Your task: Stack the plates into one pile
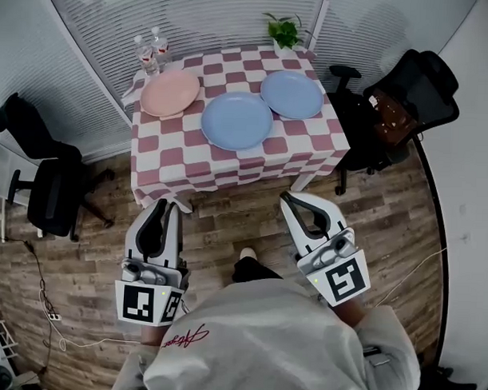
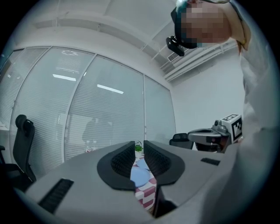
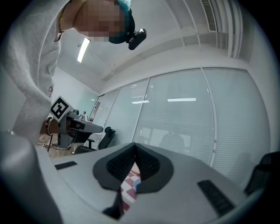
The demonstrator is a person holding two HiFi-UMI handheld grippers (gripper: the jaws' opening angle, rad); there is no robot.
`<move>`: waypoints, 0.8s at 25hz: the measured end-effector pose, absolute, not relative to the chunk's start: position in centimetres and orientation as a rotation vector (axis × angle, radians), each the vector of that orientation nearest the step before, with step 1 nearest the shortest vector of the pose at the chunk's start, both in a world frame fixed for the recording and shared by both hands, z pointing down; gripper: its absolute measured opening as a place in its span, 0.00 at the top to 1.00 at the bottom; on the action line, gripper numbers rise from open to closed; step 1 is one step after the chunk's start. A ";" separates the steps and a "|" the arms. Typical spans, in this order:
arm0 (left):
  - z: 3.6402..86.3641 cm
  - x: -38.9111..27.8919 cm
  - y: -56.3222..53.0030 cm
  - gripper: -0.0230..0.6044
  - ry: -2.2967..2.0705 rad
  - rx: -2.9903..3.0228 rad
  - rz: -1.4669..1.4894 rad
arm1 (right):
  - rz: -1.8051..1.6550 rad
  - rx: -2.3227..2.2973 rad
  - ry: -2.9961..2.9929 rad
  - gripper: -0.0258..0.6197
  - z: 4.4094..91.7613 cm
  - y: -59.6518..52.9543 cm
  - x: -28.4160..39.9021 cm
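Observation:
Three plates lie apart on the checked table (image 1: 229,162): a pink plate (image 1: 169,93) at the back left, a blue plate (image 1: 236,120) in the middle and a second blue plate (image 1: 291,93) at the back right. Both grippers hover over the floor, short of the table's near edge and pointing at it. My left gripper (image 1: 167,207) has a narrow gap between its jaws and holds nothing; through that gap the left gripper view shows a blue plate (image 2: 140,175). My right gripper (image 1: 288,200) is shut and empty, its pads (image 3: 134,153) meeting.
Two water bottles (image 1: 151,51) stand at the table's back left corner, a potted plant (image 1: 283,30) at the back. A black office chair (image 1: 48,191) stands to the left of the table, another chair (image 1: 399,108) to its right. Glass walls with blinds lie behind.

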State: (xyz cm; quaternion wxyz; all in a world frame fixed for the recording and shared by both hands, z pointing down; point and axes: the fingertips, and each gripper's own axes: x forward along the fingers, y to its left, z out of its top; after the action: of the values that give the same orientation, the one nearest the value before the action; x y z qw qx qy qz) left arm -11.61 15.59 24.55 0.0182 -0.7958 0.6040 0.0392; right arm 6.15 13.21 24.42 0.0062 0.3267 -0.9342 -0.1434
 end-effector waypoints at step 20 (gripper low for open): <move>25.5 -9.3 10.0 0.85 1.898 -2.467 0.065 | -0.450 0.997 -2.940 0.94 24.5 6.1 8.3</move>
State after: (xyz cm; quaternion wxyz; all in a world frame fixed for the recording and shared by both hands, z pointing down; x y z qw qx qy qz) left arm -9.31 10.03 25.51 0.0140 -0.7924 0.6095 0.0209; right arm 8.27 6.10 24.53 0.0023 0.3179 -0.9372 -0.1433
